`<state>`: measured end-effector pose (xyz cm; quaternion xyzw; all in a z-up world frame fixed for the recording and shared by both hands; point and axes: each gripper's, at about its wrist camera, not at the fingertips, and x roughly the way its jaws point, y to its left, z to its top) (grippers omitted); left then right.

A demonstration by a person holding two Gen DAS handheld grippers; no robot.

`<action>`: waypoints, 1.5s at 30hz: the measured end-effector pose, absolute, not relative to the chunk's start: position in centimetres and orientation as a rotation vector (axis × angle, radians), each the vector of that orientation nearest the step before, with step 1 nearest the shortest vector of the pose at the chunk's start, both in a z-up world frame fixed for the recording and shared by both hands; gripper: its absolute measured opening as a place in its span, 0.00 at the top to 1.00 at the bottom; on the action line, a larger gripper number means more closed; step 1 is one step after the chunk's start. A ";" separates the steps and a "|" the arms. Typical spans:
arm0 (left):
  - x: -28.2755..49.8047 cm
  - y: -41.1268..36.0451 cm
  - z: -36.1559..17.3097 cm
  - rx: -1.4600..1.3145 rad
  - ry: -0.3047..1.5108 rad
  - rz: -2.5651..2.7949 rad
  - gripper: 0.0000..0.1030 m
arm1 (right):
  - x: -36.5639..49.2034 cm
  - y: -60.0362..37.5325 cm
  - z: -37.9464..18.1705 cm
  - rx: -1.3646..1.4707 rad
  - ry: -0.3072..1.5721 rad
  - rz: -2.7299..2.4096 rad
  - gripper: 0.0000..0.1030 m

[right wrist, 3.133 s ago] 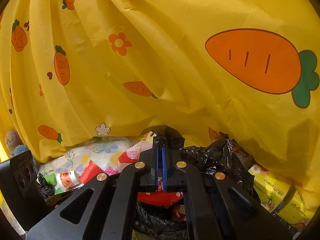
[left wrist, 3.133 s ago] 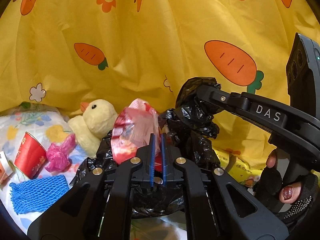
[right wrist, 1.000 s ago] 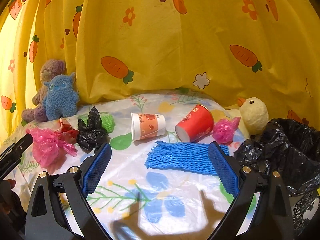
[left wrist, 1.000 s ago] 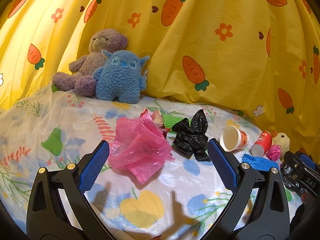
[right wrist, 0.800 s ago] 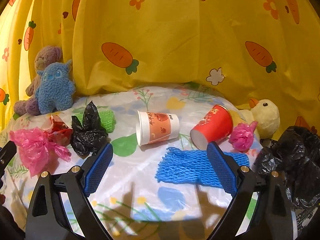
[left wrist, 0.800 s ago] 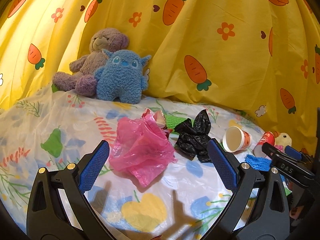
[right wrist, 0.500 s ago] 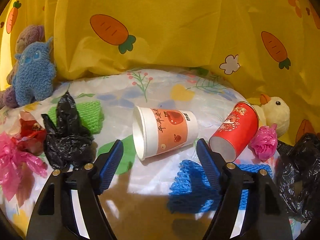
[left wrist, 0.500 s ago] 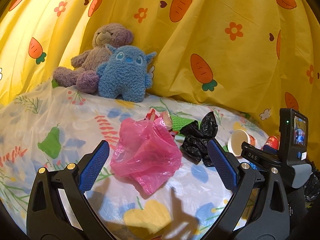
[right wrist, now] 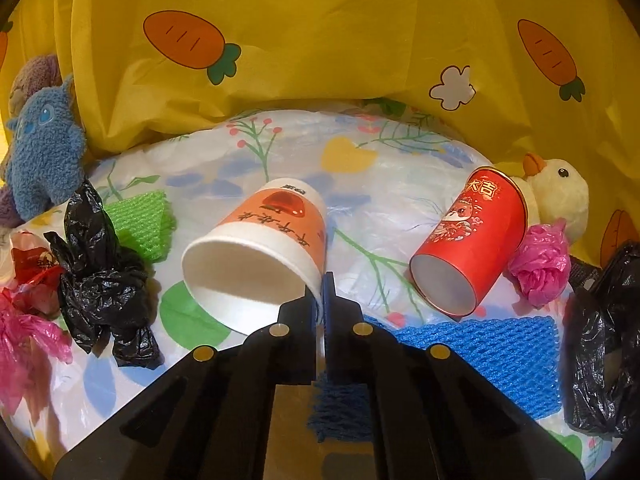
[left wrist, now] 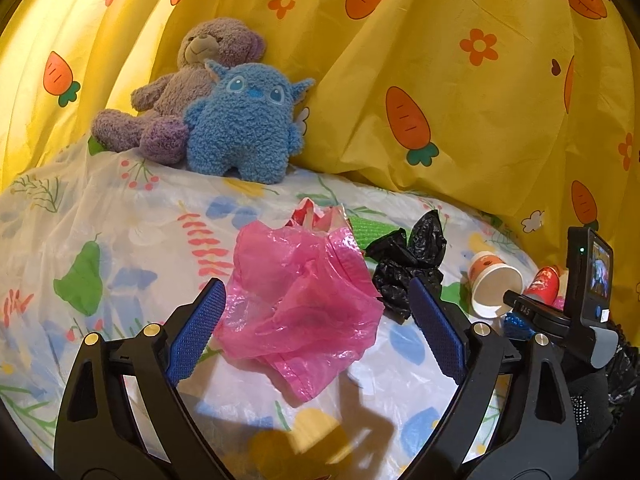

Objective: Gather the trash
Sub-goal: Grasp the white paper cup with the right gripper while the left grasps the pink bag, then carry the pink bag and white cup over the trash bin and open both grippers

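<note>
Your right gripper has its fingers pressed together on the rim of the white-and-orange paper cup, which lies on its side on the flowered plastic sheet. Only one thin wall of the cup is between the pads, near the edge of the mouth. If you lift fast or twist, I think the paper can fold or slip out, and the cup falls back among the other trash. The blue foam net lies just under your fingers, so a corner of it may come up together with the cup (this I cannot exclude from the picture).

Your left gripper has its fingers wide apart and they are closing now, with the pink plastic bag lying between them but not yet pressed. The bag is loose and crumpled; you may catch only a thin fold, and then it can slide out or drag the black crumpled bag that lies just beside it.

The black trash bag at the right edge is cut off, so I cannot see how its mouth stands. The red wrapper is half hidden behind the black bag. The red cup hides part of the yellow duck toy.
</note>
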<state>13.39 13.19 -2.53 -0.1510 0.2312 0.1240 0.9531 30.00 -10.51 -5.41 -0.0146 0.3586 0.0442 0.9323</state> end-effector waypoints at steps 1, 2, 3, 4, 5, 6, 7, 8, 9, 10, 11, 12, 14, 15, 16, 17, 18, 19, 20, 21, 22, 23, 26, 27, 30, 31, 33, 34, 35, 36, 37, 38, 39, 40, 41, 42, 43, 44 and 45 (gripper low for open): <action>13.7 13.3 -2.7 -0.309 0.482 0.251 0.16 | 29.8 -10.6 -5.3 -0.029 0.726 0.095 0.96; 14.0 13.4 -2.9 -0.313 0.496 0.251 0.18 | 29.6 -10.8 -5.2 -0.027 0.718 0.100 0.97; 14.3 13.6 -3.1 -0.317 0.513 0.252 0.21 | 29.3 -10.9 -5.1 -0.024 0.709 0.104 0.97; 14.6 13.7 -3.3 -0.319 0.530 0.254 0.25 | 29.0 -11.1 -4.9 -0.020 0.700 0.114 0.97; 14.8 13.8 -3.5 -0.324 0.545 0.249 0.27 | 28.6 -11.2 -4.7 -0.016 0.694 0.125 0.97; 15.0 13.9 -3.7 -0.332 0.555 0.239 0.32 | 28.2 -11.4 -4.4 -0.010 0.684 0.137 0.97; 15.2 14.0 -3.9 -0.337 0.568 0.230 0.37 | 27.6 -11.6 -4.1 -0.006 0.670 0.148 0.97; 15.3 14.0 -4.1 -0.338 0.579 0.226 0.40 | 27.1 -11.7 -3.7 -0.003 0.658 0.159 0.97; 15.4 14.0 -4.3 -0.343 0.587 0.220 0.45 | 26.7 -11.8 -3.4 0.000 0.649 0.172 0.97; 15.4 14.0 -4.3 -0.347 0.585 0.215 0.49 | 26.2 -12.0 -3.1 0.003 0.638 0.187 0.97; 15.3 14.0 -4.3 -0.348 0.582 0.209 0.53 | 25.6 -12.1 -2.8 0.004 0.627 0.198 0.97; 15.3 14.0 -4.3 -0.347 0.583 0.204 0.62 | 25.1 -12.3 -2.5 0.007 0.620 0.210 0.97; 15.2 13.9 -4.3 -0.351 0.584 0.196 0.74 | 24.1 -12.8 -2.1 0.020 0.608 0.232 0.97; 15.1 13.9 -4.2 -0.356 0.584 0.191 0.78 | 23.6 -13.0 -1.9 0.028 0.605 0.243 0.97; 15.0 13.8 -4.2 -0.359 0.582 0.186 0.81 | 23.1 -13.3 -1.8 0.035 0.600 0.254 0.97; 14.7 13.8 -4.0 -0.360 0.577 0.183 0.83 | 22.6 -13.5 -1.6 0.038 0.595 0.262 0.97; 14.4 13.7 -3.9 -0.363 0.569 0.182 0.87 | 21.9 -13.7 -1.4 0.041 0.589 0.271 0.97; 13.9 13.7 -3.6 -0.367 0.559 0.176 0.89 | 21.3 -14.0 -1.3 0.044 0.582 0.280 0.97; 13.4 13.5 -3.3 -0.371 0.546 0.165 0.89 | 20.8 -14.2 -1.1 0.045 0.576 0.286 0.97; 12.8 13.3 -3.0 -0.371 0.531 0.157 0.90 | 20.1 -14.6 -1.0 0.047 0.568 0.292 0.97; 12.2 13.0 -2.5 -0.367 0.516 0.152 0.90 | 19.6 -14.9 -0.9 0.048 0.564 0.294 0.97; 11.6 12.7 -2.1 -0.363 0.500 0.146 0.90 | 19.0 -15.3 -0.8 0.053 0.562 0.299 0.97; 9.9 12.0 -0.8 -0.364 0.462 0.125 0.90 | 17.2 -16.4 -0.6 0.068 0.550 0.306 0.97; 9.4 11.6 -0.4 -0.362 0.449 0.112 0.90 | 16.6 -16.8 -0.6 0.072 0.546 0.307 0.97; 8.5 10.1 0.7 -0.336 0.423 0.076 0.90 | 15.1 -18.1 -0.5 0.081 0.533 0.302 0.97; 8.4 9.4 1.0 -0.326 0.418 0.060 0.90 | 14.6 -18.6 -0.4 0.084 0.528 0.297 0.97; 8.2 8.0 1.3 -0.310 0.418 0.028 0.90 | 13.6 -19.6 -0.2 0.091 0.516 0.287 0.97; 8.2 7.1 1.4 -0.300 0.419 0.006 0.90 | 13.1 -20.1 -0.1 0.091 0.508 0.279 0.97; 8.3 6.3 1.4 -0.288 0.421 -0.010 0.90 | 12.6 -20.7 0.1 0.090 0.500 0.268 0.97; 8.3 5.5 1.5 -0.278 0.424 -0.028 0.90 | 12.2 -21.2 0.2 0.091 0.493 0.257 0.97; 8.5 4.7 1.5 -0.272 0.427 -0.052 0.90 | 11.8 -21.8 0.4 0.094 0.487 0.246 0.97; 8.6 3.9 1.5 -0.268 0.430 -0.074 0.90 | 11.5 -22.4 0.6 0.096 0.480 0.234 0.97; 8.8 3.0 1.5 -0.263 0.433 -0.098 0.90 | 11.2 -22.9 0.7 0.096 0.474 0.221 0.97; 8.8 2.1 1.6 -0.257 0.434 -0.123 0.90 | 10.9 -23.5 0.9 0.097 0.468 0.208 0.97; 9.0 1.2 1.6 -0.250 0.435 -0.146 0.90 | 10.7 -24.0 0.9 0.098 0.466 0.198 0.97; 9.1 0.3 1.8 -0.241 0.434 -0.170 0.90 | 10.4 -24.6 1.1 0.096 0.462 0.183 0.97; 9.3 -0.7 1.9 -0.231 0.433 -0.194 0.90 | 10.2 -25.2 1.2 0.096 0.457 0.170 0.97; 9.5 -1.7 2.0 -0.221 0.433 -0.216 0.91 | 9.9 -25.7 1.3 0.095 0.452 0.158 0.97; 9.7 -2.6 2.1 -0.211 0.433 -0.239 0.90 | 9.8 -26.4 1.5 0.095 0.447 0.148 0.97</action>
